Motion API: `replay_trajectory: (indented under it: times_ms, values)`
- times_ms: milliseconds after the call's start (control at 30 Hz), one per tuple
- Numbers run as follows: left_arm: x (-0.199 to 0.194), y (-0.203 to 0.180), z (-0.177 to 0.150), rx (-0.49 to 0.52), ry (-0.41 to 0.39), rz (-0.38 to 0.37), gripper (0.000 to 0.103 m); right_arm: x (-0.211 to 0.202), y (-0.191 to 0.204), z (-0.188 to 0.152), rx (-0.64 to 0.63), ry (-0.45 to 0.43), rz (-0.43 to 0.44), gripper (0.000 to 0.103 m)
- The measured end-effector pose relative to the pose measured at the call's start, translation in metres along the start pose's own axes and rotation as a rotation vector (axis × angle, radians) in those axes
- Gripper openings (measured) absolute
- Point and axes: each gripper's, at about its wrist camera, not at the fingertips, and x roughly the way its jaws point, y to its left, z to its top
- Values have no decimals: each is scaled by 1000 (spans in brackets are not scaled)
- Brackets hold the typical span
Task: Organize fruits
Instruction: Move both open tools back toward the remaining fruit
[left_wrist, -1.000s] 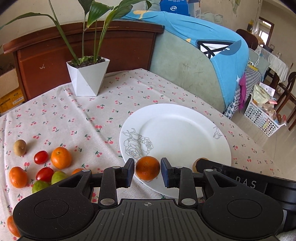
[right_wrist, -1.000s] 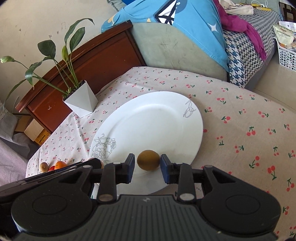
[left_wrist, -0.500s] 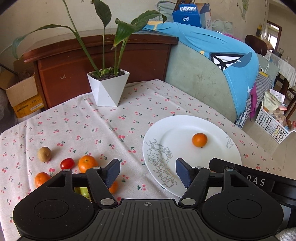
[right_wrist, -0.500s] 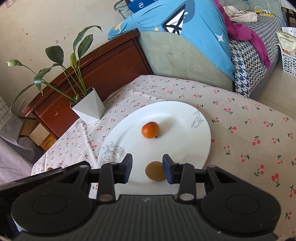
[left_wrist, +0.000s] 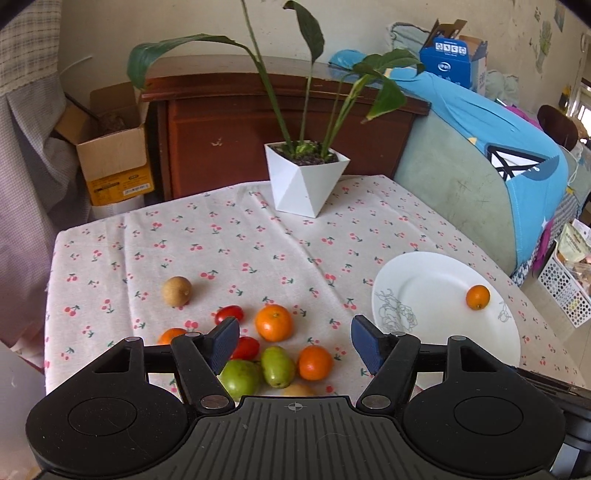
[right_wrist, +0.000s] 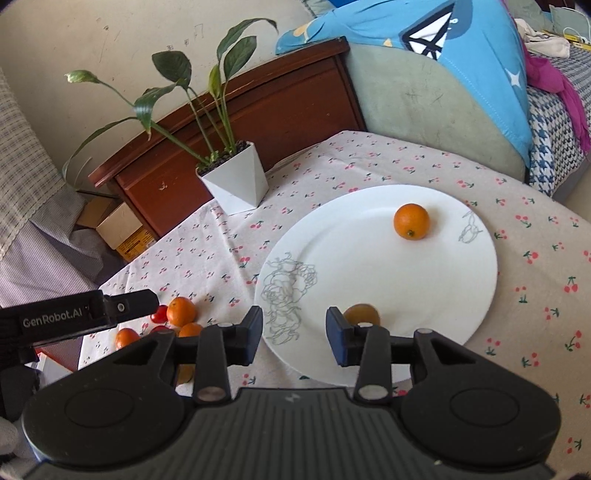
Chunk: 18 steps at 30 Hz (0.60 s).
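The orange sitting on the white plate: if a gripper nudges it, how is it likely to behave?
The orange is round and rests free on the smooth, glossy white plate, so it would probably roll readily. The plate looks shallow, so its rim may not stop it. The skin looks firm, so open fingers could likely close on it without damage.

The desk's cloth (left_wrist: 258, 240) is off-white with small red cherries. The plate (right_wrist: 369, 266) is white with a grey line-drawn rose. An orange mandarin (right_wrist: 411, 222) sits on it. The loose fruit includes red tomatoes (left_wrist: 229, 314), green fruits (left_wrist: 277, 366) and a tan-brown kiwi (left_wrist: 177, 291). The planter (left_wrist: 303, 181) is white.
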Motion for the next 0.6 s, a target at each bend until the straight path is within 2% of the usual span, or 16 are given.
replay_trajectory:
  times_ms: [400,600]
  values:
    - [-14,51,-10,-96,18,110,67,16,49,-17,-145,97,146,40]
    - [-18,62,-28,-105,59,126,67,26,66,-25,-195,127,161,40]
